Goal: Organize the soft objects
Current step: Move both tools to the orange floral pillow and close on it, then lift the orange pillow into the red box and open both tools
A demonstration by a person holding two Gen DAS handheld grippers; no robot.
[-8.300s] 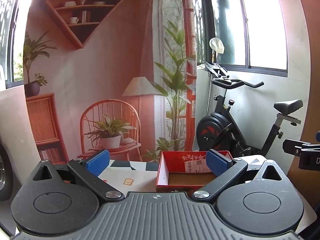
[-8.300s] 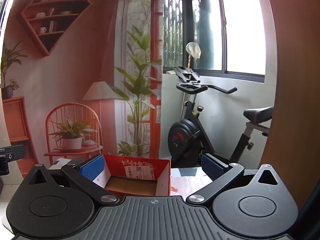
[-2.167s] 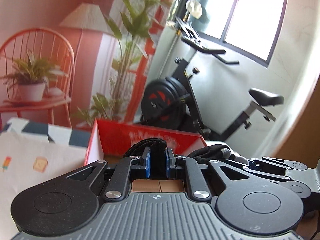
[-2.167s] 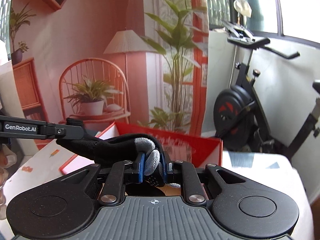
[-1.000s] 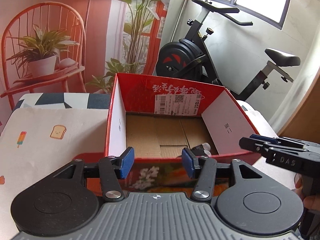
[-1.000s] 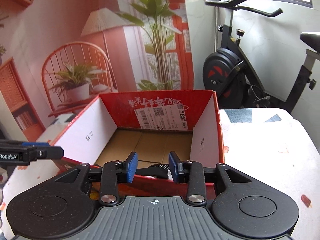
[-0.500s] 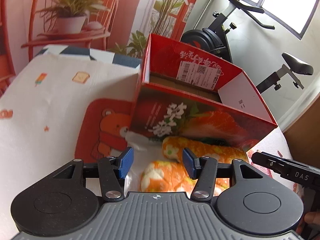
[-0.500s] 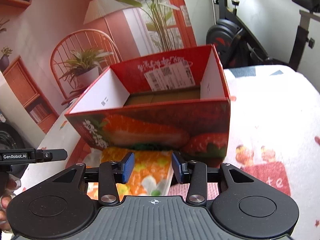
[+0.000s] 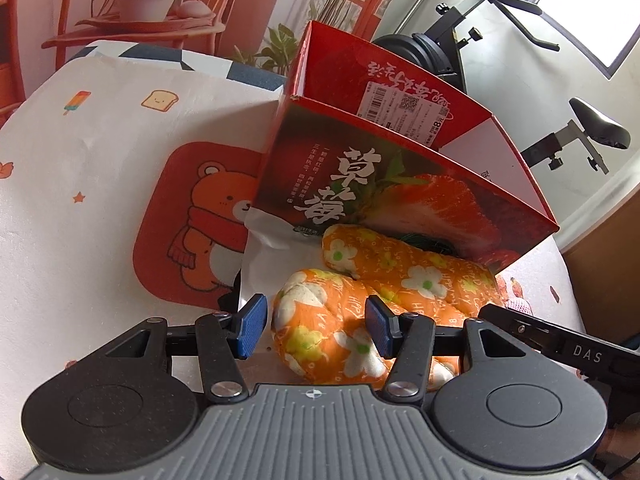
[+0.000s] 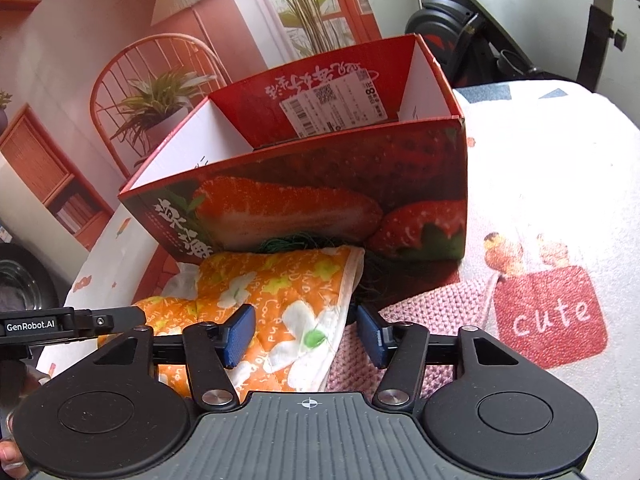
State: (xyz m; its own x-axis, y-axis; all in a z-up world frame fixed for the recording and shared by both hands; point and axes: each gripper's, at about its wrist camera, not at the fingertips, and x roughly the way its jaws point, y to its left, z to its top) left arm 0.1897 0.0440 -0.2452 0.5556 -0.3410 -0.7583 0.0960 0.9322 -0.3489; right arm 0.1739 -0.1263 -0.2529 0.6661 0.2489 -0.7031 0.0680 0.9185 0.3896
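An orange floral oven mitt (image 9: 404, 276) lies on the table against the front of the red strawberry box (image 9: 400, 200). My left gripper (image 9: 316, 328) stands open low over the mitt's rounded end, which lies between the pads without being pressed. My right gripper (image 10: 304, 334) hovers over the mitt's (image 10: 280, 280) white-edged cuff, its jaws opening, pads clear of the cloth. The box (image 10: 320, 184) is open-topped, and its floor is hidden from here. Each gripper shows at the edge of the other's view.
A white plastic bag (image 9: 272, 252) lies left of the mitt. A pink knitted piece (image 10: 420, 312) sits under the right finger, and a green stringy bundle (image 10: 292, 244) is tucked at the box's foot. The patterned tablecloth (image 9: 100, 140) spreads left. An exercise bike stands behind.
Both grippers dropped a black glove into the box, then sank from above it to the mitt in front. The right jaws have widened; the left kept their width.
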